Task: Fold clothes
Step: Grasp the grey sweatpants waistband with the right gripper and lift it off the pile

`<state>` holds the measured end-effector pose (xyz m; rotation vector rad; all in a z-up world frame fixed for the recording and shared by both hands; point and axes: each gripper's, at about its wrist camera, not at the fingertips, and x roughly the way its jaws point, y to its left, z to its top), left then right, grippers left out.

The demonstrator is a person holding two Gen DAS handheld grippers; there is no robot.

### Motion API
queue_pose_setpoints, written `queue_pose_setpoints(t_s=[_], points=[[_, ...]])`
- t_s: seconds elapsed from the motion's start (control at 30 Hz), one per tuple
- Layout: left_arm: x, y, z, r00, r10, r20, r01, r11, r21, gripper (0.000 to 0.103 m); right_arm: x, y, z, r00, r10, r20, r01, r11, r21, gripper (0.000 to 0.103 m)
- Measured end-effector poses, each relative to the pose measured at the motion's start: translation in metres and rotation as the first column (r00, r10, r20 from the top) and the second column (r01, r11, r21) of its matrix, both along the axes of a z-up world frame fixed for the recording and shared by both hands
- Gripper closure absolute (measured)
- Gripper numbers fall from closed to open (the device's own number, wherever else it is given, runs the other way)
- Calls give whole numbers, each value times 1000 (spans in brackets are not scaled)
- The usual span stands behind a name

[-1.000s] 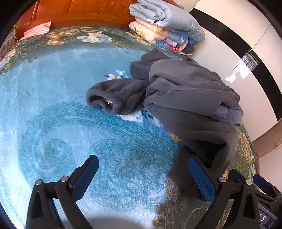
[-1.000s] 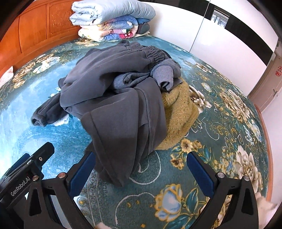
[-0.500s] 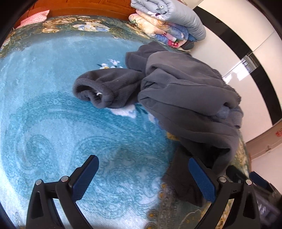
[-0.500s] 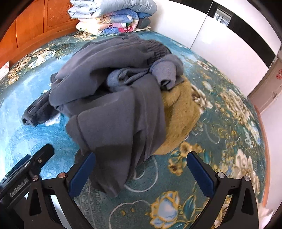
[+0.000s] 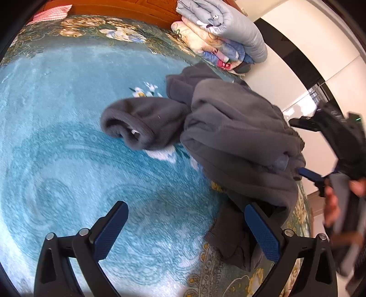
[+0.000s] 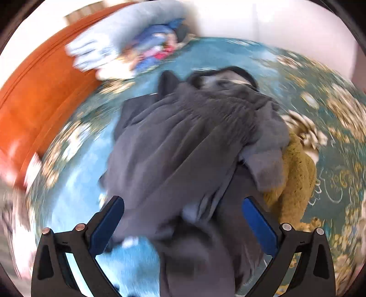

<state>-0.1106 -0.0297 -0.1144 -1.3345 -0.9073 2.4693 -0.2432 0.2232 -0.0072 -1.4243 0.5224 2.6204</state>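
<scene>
- The grey garment point(image 5: 238, 141) is thick matt fleece, soft and slightly fuzzy.
- Under it, the mustard piece point(image 6: 295, 173) looks like coarse, nubbly knit.
- The bedspread point(image 5: 68, 128) is short plush pile, faintly shiny, with a woven floral pattern.
- The headboard point(image 5: 128, 10) is glossy varnished wood.
- The folded quilts point(image 5: 224, 29) look like smooth cotton cloth.
- The fingers point(image 5: 112, 230) carry textured blue rubbery pads on matt black plastic, with bright metal screws.

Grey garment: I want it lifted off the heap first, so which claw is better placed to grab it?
Right. The right claw is open with the grey garment between its fingers; the left claw is open over bare blanket, the garment beside one finger.
</scene>
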Motion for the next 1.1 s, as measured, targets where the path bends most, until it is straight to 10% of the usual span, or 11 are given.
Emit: queue_pose_setpoints(t_s=[0.07,0.13,0.17,0.3,0.67,1.1], points=[[0,-9,0,1000,5,7,-5,999,35,0,-9,10,-3,998,-56,12,56,997,-45,2],[0,-18,0,1000,10,18,-11,998,67,0,-17,17,-3,996,-90,25,92,993,-76,22],[0,-21,0,1000,14,24,-16,998,65,0,-21,20,-3,994,-107,37,110,991,-82,49],[1,-26,2,999,13,38,-14,1000,23,0,-20,27,3,985,-159,61,167,973,-157,86],[21,-57,17,999,29,42,-27,998,-58,0,68,28,105,978,-63,-199,-5,946,-324,96],[58,-34,67,986,-146,-78,135,982,-132,0,266,132,271,823,-179,-539,70,974,-217,96]])
